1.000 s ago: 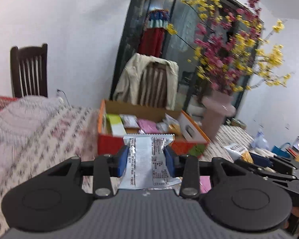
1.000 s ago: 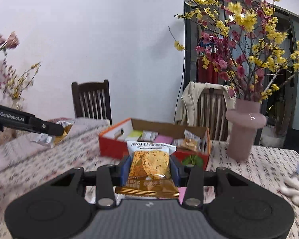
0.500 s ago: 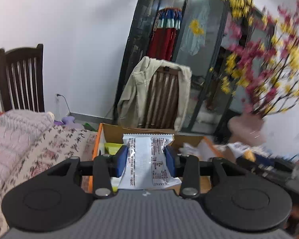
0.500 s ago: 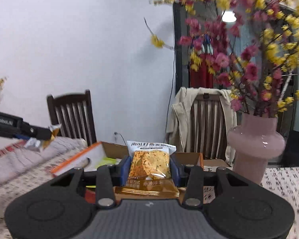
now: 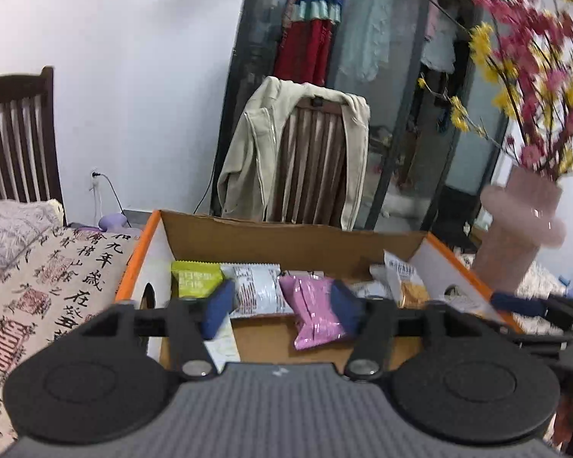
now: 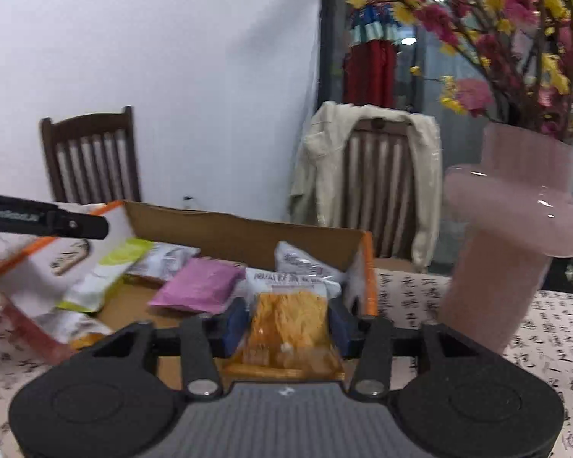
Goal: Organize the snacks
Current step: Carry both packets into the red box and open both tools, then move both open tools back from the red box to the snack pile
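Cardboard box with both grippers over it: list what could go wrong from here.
1. The right gripper is opening with the orange snack packet between its fingers, close to the box's right end wall; the packet may fall against it or outside.
2. The pink vase of flowers stands beside that end; a wide pull-back could knock it.
3. The left gripper is close, so they may bump.

A pink vase point(image 6: 515, 252) is standing on a tablecloth point(image 6: 546, 339) printed with black calligraphy, holding blurred pink and yellow blossom branches point(image 6: 515, 19). Behind the table, a cream jacket point(image 5: 248, 152) is hanging over the back of a slatted wooden chair point(image 5: 313, 168). A second dark chair point(image 6: 91, 156) is standing against the white wall point(image 6: 172, 76). A cable is hanging from a wall socket point(image 5: 94, 174). Red garments point(image 5: 305, 49) are showing behind a dark-framed glass door point(image 5: 397, 76).
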Tool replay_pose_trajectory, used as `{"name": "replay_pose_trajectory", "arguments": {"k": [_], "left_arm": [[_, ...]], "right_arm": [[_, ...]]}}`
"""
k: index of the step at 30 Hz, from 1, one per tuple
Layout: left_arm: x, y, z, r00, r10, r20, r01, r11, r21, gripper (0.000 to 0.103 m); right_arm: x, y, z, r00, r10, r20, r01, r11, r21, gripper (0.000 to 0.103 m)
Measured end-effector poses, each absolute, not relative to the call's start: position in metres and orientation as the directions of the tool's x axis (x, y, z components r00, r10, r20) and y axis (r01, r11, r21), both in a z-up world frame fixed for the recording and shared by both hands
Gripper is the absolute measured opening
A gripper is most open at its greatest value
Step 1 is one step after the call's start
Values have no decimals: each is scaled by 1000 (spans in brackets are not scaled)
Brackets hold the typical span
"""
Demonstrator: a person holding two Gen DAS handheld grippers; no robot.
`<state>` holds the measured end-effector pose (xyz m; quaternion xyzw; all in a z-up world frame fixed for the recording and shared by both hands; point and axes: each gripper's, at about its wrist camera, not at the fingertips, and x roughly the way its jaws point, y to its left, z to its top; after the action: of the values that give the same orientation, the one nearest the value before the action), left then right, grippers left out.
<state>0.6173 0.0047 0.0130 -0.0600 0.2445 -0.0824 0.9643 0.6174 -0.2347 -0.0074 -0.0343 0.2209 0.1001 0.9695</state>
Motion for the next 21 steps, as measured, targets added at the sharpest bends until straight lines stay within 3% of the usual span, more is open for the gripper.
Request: {"name": "replay_pose_trajectory", "arguments": {"k": [5,7,11,15,21], "left_arm": [[604,1,23,886,-172,-430,135,984,-116,83],[598,3,29,885,-157,-438,121,987,-108,83],[560,9,50,895,-120,-429,117,993,-34,96],[509,16,78,904,-103,-415,102,994,-25,102],[438,22,91,893,-103,-438,90,995,-51,103]], "right_arm": [[615,-237,-10,884,200,-422,-207,978,30,77],[611,-233,-8,888,194,-418,-208,978,11,79],[604,-235,-1,892,201,-405,-211,977,20,80],[598,-239,12,881,214,-421,-214,976,47,81],[561,-219,38,857,282,-430,-302,953,24,91]]}}
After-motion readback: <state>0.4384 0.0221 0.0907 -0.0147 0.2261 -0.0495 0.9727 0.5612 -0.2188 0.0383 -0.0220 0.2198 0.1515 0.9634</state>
